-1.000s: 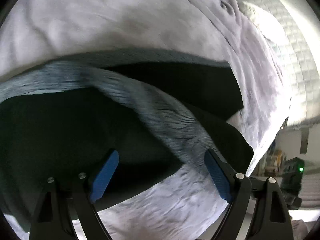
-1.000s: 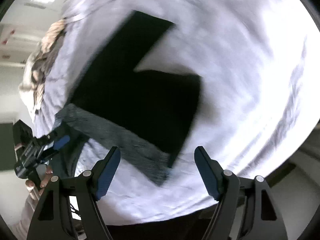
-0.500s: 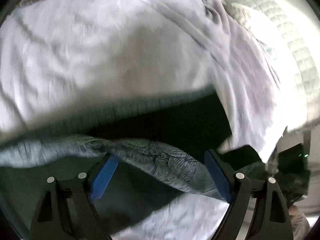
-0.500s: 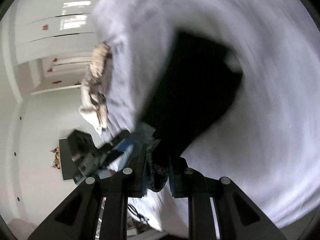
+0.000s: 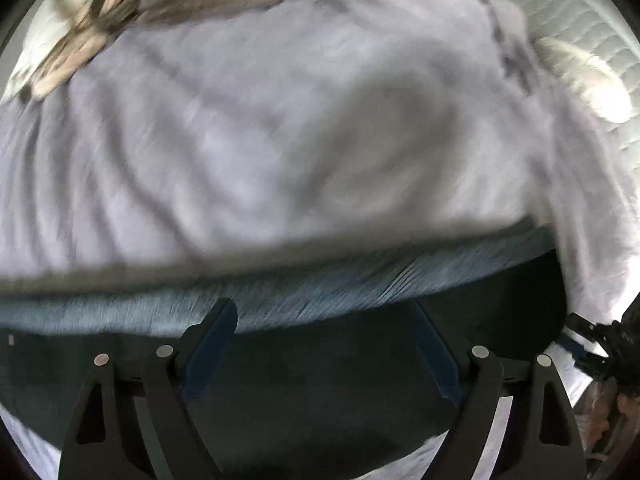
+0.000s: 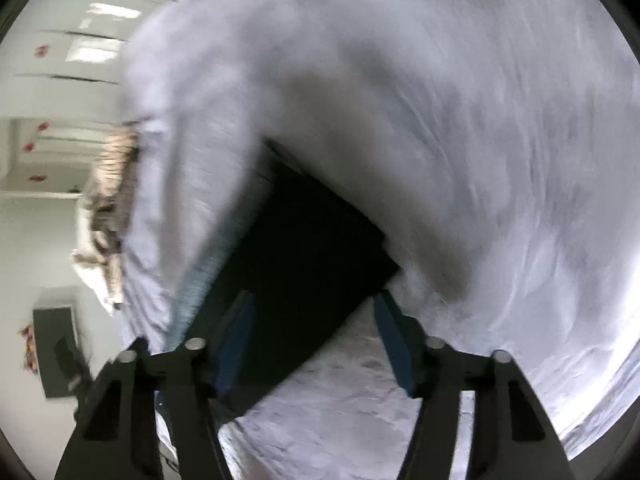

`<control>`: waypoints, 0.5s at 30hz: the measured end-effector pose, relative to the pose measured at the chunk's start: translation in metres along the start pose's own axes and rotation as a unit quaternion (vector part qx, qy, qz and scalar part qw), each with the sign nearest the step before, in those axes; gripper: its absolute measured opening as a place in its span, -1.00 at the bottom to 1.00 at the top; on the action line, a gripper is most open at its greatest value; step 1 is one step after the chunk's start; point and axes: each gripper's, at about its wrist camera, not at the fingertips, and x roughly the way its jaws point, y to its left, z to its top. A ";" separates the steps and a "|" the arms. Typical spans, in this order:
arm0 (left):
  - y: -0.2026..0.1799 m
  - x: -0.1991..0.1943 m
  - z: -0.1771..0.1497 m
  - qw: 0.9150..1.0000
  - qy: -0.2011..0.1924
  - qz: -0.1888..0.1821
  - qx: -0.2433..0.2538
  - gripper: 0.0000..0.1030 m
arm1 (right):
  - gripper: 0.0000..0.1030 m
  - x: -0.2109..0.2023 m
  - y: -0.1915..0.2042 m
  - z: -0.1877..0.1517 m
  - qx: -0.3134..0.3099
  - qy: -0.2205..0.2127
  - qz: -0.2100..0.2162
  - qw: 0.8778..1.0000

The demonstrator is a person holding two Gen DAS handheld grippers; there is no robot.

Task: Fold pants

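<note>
Two grippers over dark pants (image 5: 320, 392) on pale sheet (image 5: 280, 140), left fingers (image 5: 212, 344) spread, right fingers (image 6: 394, 340) opening.

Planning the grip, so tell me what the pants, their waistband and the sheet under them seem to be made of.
Pants: soft dark cloth, matte, no shine; the weave is too dark to tell.
Waistband: grey ribbed knit, probably stretchy, going by its fine parallel lines.
Sheet: thin pale woven fabric, likely cotton, matte, rumpled into shallow creases. Blur leaves all three uncertain.
</note>
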 end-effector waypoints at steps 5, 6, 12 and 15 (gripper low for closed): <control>0.005 0.021 -0.019 0.999 0.019 0.020 -0.024 0.72 | -0.85 0.012 0.010 0.012 -0.015 -0.009 0.028 0.999; 0.004 0.027 -0.020 0.999 0.020 0.027 -0.021 0.72 | -0.85 0.009 0.012 0.013 -0.026 -0.015 0.026 0.999; -0.001 0.039 -0.018 0.998 0.038 0.040 -0.004 0.72 | -0.63 0.028 0.011 0.015 -0.064 0.028 -0.067 0.995; 0.009 0.012 -0.015 0.999 0.011 0.038 0.002 0.72 | -0.41 0.004 0.028 0.005 -0.097 -0.002 -0.121 0.988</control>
